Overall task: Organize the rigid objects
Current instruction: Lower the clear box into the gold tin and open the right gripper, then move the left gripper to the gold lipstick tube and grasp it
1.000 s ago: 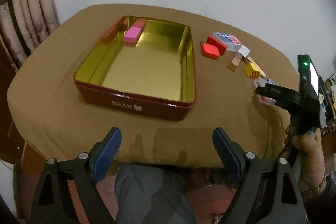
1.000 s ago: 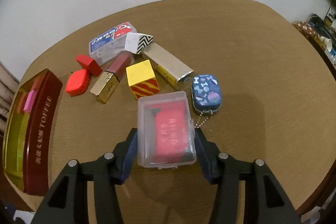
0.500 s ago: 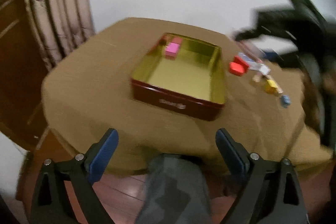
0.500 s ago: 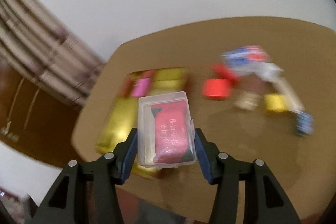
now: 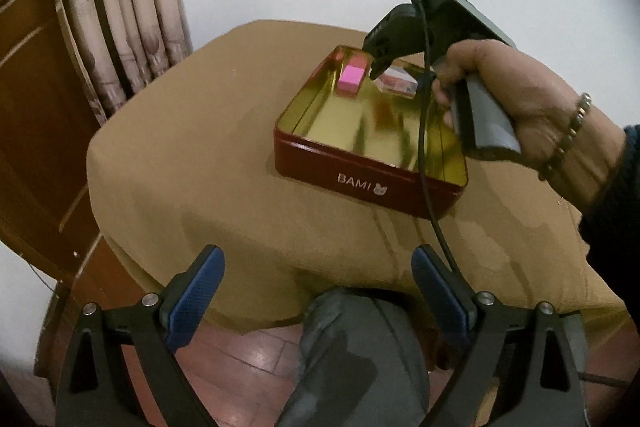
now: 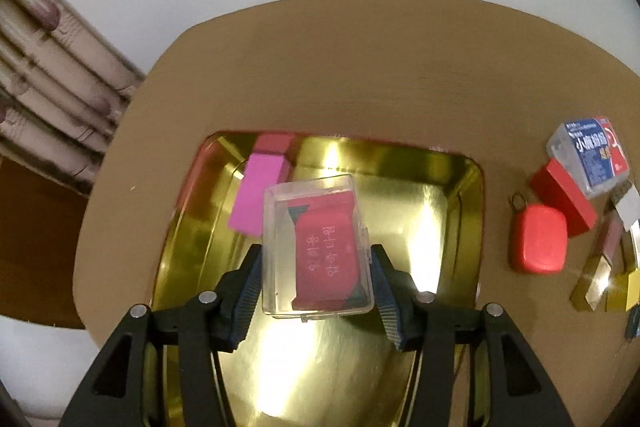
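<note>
My right gripper (image 6: 316,279) is shut on a clear plastic box (image 6: 316,247) with a red pack inside, held above the gold inside of the red tin (image 6: 460,187). A pink block (image 6: 260,199) lies in the tin's far left corner, just left of the held box. In the left wrist view the tin (image 5: 360,179) sits on the tan table, the pink block (image 5: 352,77) is in its far corner, and a hand holds the right gripper (image 5: 394,73) over it with the clear box (image 5: 398,83) partly hidden. My left gripper (image 5: 318,287) stands open and empty, off the table's near edge.
Right of the tin lie a red rounded case (image 6: 540,243), a red block (image 6: 564,203), a blue and white pack (image 6: 588,155) and several small blocks (image 6: 604,267). Curtains (image 5: 124,7) hang at the left. A knee (image 5: 360,347) shows below the tan tablecloth (image 5: 192,167).
My right gripper carried the clear box from the pile of small objects leftward to above the tin. The left gripper drew back from the table and its view swung left.
</note>
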